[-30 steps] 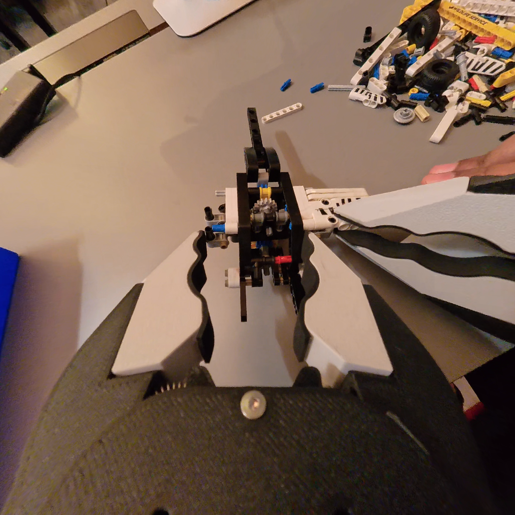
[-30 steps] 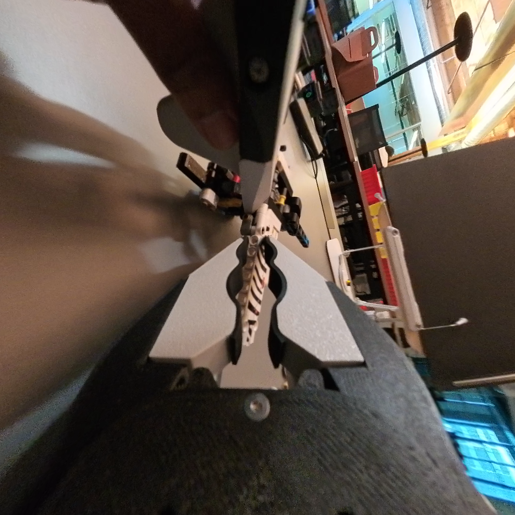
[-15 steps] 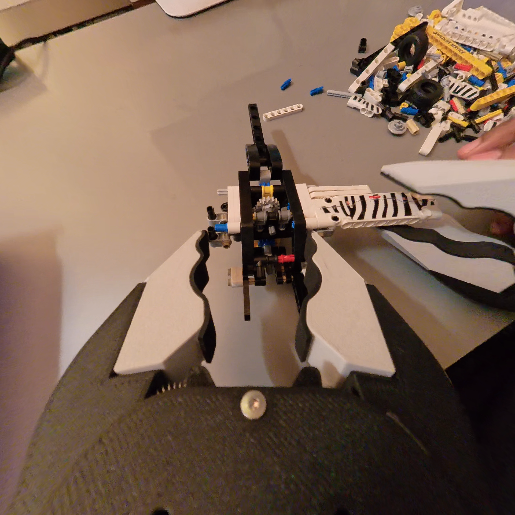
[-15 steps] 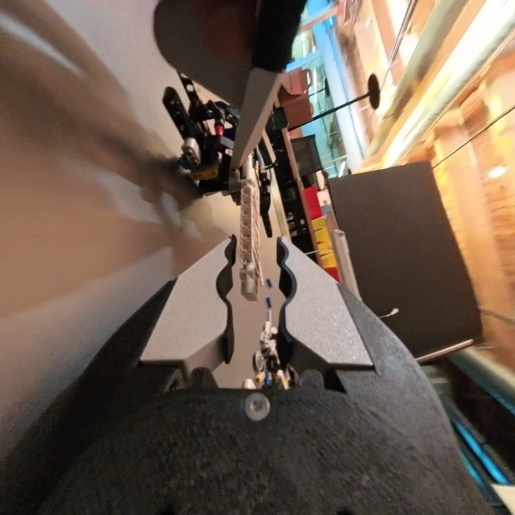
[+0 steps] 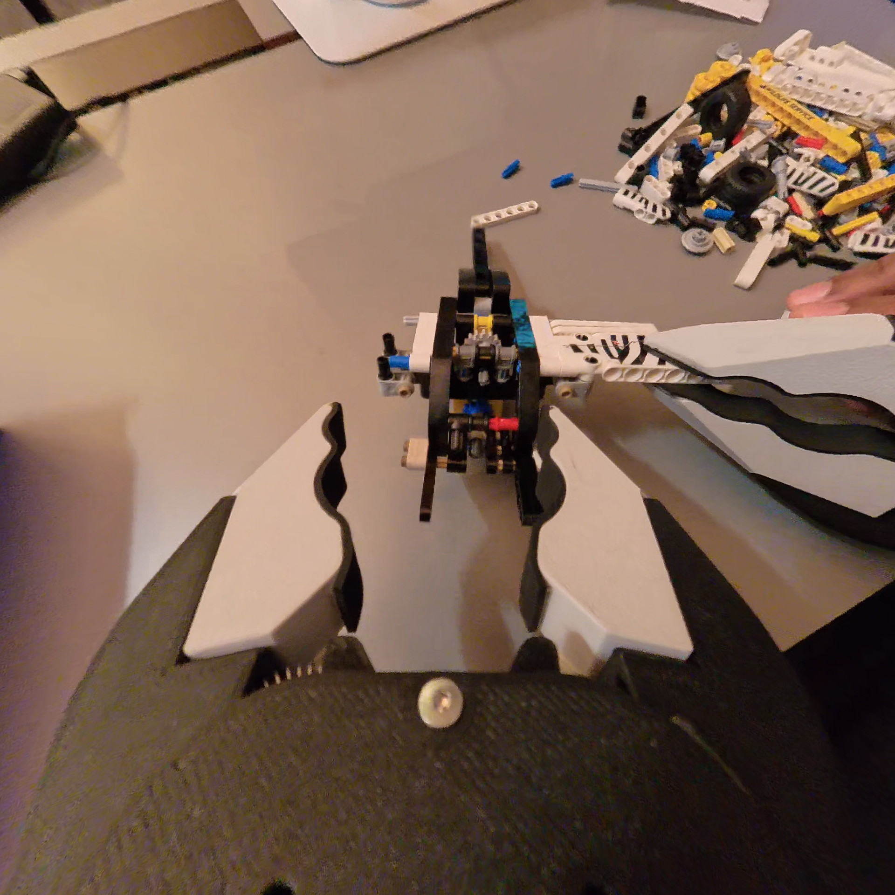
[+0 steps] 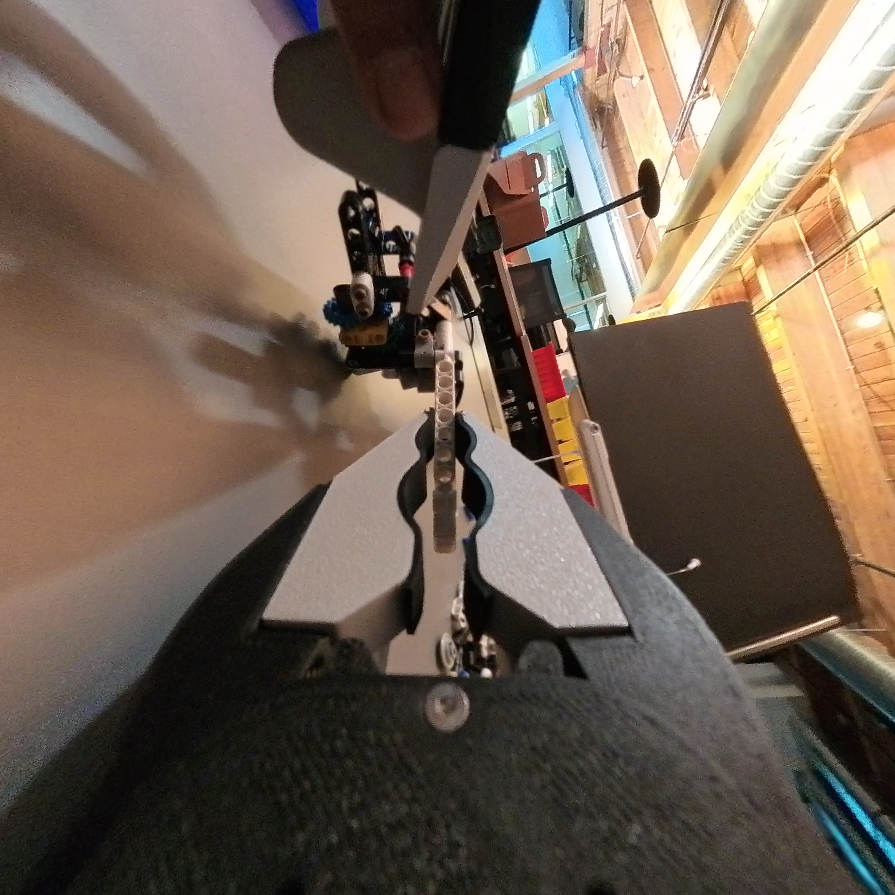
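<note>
A black and white brick assembly with a grey gear stands on the grey table. My left gripper is open around its near end. The left pad stands clear of it and the right pad is at its black frame. My right gripper comes in from the right and is shut on the white holed beam under the striped panel that sticks out of the assembly. In the right wrist view the pads press on that beam, with the assembly beyond.
A pile of loose yellow, white and black bricks lies at the far right. A loose white beam and two blue pins lie behind the assembly. A hand is at the right edge. Shelves with red and yellow bins stand beyond the table.
My right gripper let go of the striped arm, drew back with its jaws apart, then came in and shut on the white beam again. My left jaws opened a little wider.
</note>
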`<state>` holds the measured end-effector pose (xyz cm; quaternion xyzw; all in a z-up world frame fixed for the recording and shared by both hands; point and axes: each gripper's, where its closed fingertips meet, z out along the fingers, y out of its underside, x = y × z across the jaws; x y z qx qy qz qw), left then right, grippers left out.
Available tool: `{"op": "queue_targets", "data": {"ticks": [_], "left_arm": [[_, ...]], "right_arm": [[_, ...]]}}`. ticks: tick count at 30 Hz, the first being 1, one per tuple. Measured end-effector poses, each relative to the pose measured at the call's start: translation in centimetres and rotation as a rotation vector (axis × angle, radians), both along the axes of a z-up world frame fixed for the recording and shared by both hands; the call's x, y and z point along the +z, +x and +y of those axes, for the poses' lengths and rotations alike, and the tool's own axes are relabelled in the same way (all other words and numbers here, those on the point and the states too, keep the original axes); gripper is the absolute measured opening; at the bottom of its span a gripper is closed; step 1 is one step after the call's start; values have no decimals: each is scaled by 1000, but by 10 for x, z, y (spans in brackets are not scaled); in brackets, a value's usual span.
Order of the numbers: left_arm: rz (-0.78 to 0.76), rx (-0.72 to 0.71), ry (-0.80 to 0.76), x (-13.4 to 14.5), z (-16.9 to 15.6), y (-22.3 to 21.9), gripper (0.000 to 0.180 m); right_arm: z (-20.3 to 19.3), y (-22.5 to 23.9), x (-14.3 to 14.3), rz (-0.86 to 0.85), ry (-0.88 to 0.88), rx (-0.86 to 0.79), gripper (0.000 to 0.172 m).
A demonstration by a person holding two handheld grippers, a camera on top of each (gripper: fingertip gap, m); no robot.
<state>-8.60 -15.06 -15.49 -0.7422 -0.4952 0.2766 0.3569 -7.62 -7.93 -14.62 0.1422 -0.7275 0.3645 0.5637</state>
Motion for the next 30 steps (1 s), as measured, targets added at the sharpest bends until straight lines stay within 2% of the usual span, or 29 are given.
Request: {"op": "queue_targets", "data": {"ticks": [3, 5, 7, 9, 11, 15, 17, 22, 27, 30], "left_arm": [[105, 4, 28, 26, 5, 5, 76], [216, -55, 95, 51, 26, 15, 52], [284, -167, 204, 66, 60, 32, 26], [318, -192, 276, 65, 80, 41, 15], [339, -132, 301, 54, 80, 39, 8], [342, -46, 512, 48, 74, 31, 2], [346, -20, 565, 51, 69, 25, 0], [452, 99, 349, 57, 46, 3, 8], [542, 104, 324, 75, 44, -2, 19], [543, 96, 299, 75, 44, -4, 18]], "right_arm": [[0, -3, 1, -50, -20, -4, 5], [-1, -4, 2, -82, -35, -8, 5], [-3, -5, 4, -115, -47, -13, 5], [-5, -7, 6, -170, -64, -21, 6], [-7, -8, 11, -254, -104, -30, 7], [-8, -12, 29, -478, -248, -31, 7], [-9, -13, 40, -604, -332, -20, 7], [-11, -17, 65, -967, -605, 57, 8], [-11, -15, 73, -1378, -869, 188, 4], [-6, -19, 65, -1405, -914, 172, 4]]}}
